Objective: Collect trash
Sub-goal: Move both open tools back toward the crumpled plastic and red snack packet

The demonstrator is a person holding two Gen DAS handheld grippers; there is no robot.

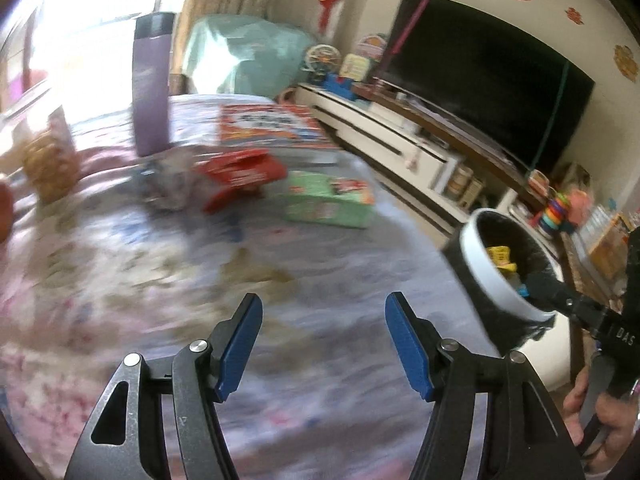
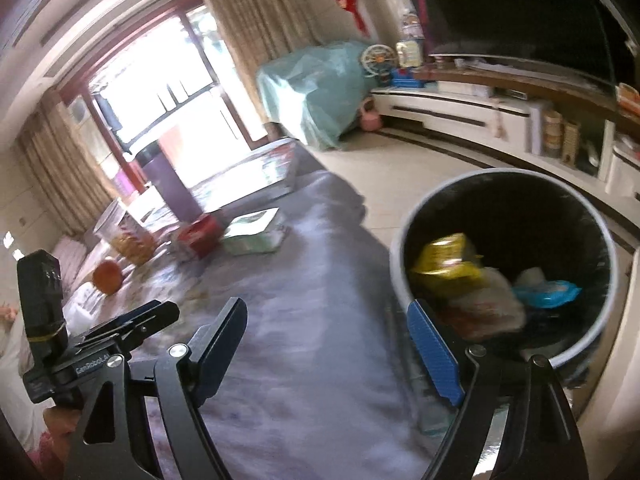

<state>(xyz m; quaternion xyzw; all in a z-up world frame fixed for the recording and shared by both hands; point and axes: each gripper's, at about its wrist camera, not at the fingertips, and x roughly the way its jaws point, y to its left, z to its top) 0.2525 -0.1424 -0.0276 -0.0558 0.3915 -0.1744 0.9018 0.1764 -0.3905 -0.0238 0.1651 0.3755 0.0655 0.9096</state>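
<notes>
Over the cloth-covered table (image 1: 168,264), the left gripper (image 1: 324,344) hangs level with its blue pads spread wide and nothing between them. At the table's right edge, the right gripper (image 2: 326,346) tilts down toward the floor, its jaws likewise wide apart and empty, one pad overlapping the near rim of the bin (image 2: 400,256). That white bin with a black liner stands on the floor just beside the table and holds a yellow wrapper (image 2: 448,258) and a blue packet (image 2: 548,292). Far across the table lie a red packet (image 1: 240,176), a green box (image 1: 328,200) near it, and a purple bottle (image 1: 152,84) standing upright behind them.
</notes>
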